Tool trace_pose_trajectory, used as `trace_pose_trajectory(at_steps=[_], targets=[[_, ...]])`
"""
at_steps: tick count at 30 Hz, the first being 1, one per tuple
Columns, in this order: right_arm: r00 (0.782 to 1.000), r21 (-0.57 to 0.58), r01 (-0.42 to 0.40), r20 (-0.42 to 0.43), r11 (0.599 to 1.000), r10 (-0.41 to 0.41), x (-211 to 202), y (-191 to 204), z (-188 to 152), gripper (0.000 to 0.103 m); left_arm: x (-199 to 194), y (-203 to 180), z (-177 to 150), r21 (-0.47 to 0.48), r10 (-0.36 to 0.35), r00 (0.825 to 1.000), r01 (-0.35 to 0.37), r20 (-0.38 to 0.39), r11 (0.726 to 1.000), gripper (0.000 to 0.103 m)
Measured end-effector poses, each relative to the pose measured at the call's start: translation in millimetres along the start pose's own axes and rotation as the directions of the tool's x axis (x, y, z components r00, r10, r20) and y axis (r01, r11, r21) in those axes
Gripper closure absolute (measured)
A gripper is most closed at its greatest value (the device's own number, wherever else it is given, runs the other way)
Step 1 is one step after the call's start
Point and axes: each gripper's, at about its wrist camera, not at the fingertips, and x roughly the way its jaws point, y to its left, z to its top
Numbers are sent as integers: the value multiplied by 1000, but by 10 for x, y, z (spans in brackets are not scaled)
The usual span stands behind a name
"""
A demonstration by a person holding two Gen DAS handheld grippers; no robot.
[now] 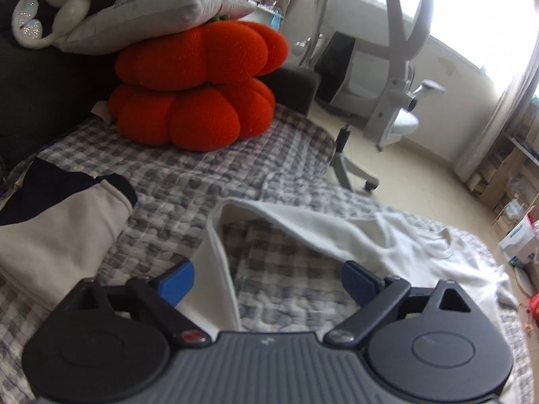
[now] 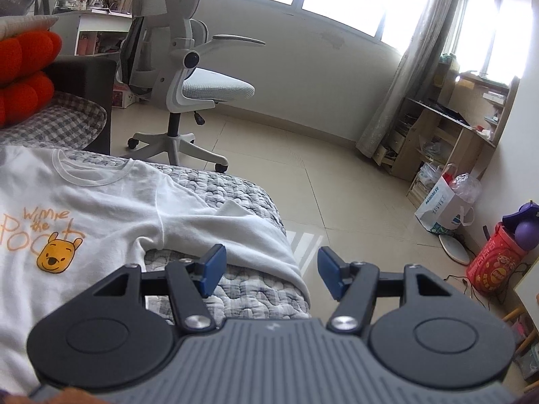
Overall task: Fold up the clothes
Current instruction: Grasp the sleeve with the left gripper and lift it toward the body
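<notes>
Black claws (image 1: 267, 282), seemingly blue-padded fingertips (image 2: 213, 269)

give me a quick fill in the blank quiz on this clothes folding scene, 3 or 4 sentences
1. The white T-shirt lies on a quilt with a grey and white ____ pattern.
2. The jaws of the right gripper stand ____, with nothing between them.
3. The two plush cushions stacked on the quilt are ____ in colour.
4. The bear's face printed on the shirt is ____.

Missing words: checked; open; orange; yellow
</notes>
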Motion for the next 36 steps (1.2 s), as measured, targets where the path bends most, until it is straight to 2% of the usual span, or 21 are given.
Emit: trace_pose_trajectory(at_steps=[2, 4, 7, 9, 10, 11, 12, 15, 16, 18, 21, 23, 24, 25, 26, 27, 28, 30, 33, 34, 36], targets=[[1000, -23, -11, 2, 1000, 11, -5, 81, 9, 39, 157, -1, -34, 33, 26, 999, -25, -30, 999, 7], [1000, -55, -19, 9, 998, 19, -22, 174, 14, 39, 354, -37, -82, 99, 81, 995, -74, -63, 992, 7], [999, -112, -28, 18, 993, 31, -47, 315, 16, 39, 597, -132, -186, 250, 193, 979, -173, -61, 953, 7], [999, -140, -32, 27, 990, 36, -69, 374, 12, 39, 706, -150, -219, 297, 246, 969, -224, -37, 928, 11], [999, -149, -35, 31, 988, 40, -84, 394, 7, 39, 739, -146, -215, 303, 269, 963, -251, -20, 919, 16], [998, -153, -39, 32, 987, 45, -94, 403, 2, 39, 763, -144, -198, 304, 300, 954, -285, -2, 909, 34], [998, -156, -43, 33, 987, 49, -100, 408, -1, 39, 785, -144, -177, 302, 334, 943, -322, 15, 897, 58], [998, -155, -45, 38, 987, 51, -120, 407, 4, 39, 789, -150, -73, 303, 392, 917, -396, 77, 867, 84], [998, -149, -44, 40, 988, 51, -123, 401, 11, 39, 774, -160, -27, 309, 414, 903, -427, 112, 850, 88], [997, -132, -47, 46, 990, 54, -137, 396, 26, 39, 687, -148, 112, 303, 459, 863, -504, 211, 809, 92], [995, -108, -66, 67, 992, 73, -190, 389, 57, 39, 476, -57, 349, 247, 516, 782, -609, 350, 754, 91], [993, -101, -78, 79, 992, 86, -219, 395, 72, 39, 398, 52, 437, 206, 540, 757, -633, 367, 747, 86], [993, -101, -81, 79, 992, 90, -223, 404, 76, 39, 399, 94, 403, 217, 538, 767, -625, 348, 750, 84], [992, -102, -84, 80, 991, 93, -226, 414, 79, 39, 416, 129, 335, 242, 531, 786, -608, 318, 756, 83], [993, -105, -84, 78, 991, 93, -224, 426, 80, 39, 433, 165, 268, 266, 523, 802, -591, 288, 761, 69], [993, -111, -82, 75, 990, 91, -220, 440, 79, 39, 450, 201, 201, 289, 515, 818, -573, 257, 767, 44], [993, -117, -81, 73, 990, 90, -218, 454, 76, 39, 467, 236, 134, 312, 506, 832, -554, 226, 772, 38], [993, -121, -84, 70, 989, 93, -220, 469, 76, 39, 501, 307, -1, 355, 490, 857, -513, 161, 781, 37], [992, -118, -93, 70, 989, 102, -230, 475, 83, 39, 321, 297, -134, 342, 444, 885, -464, 141, 817, 35], [992, -116, -96, 69, 989, 104, -232, 477, 84, 38, 231, 283, -153, 325, 421, 896, -443, 138, 835, 34], [992, -113, -100, 65, 989, 108, -234, 484, 86, 38, 46, 246, -141, 276, 356, 925, -379, 131, 883, 25]])
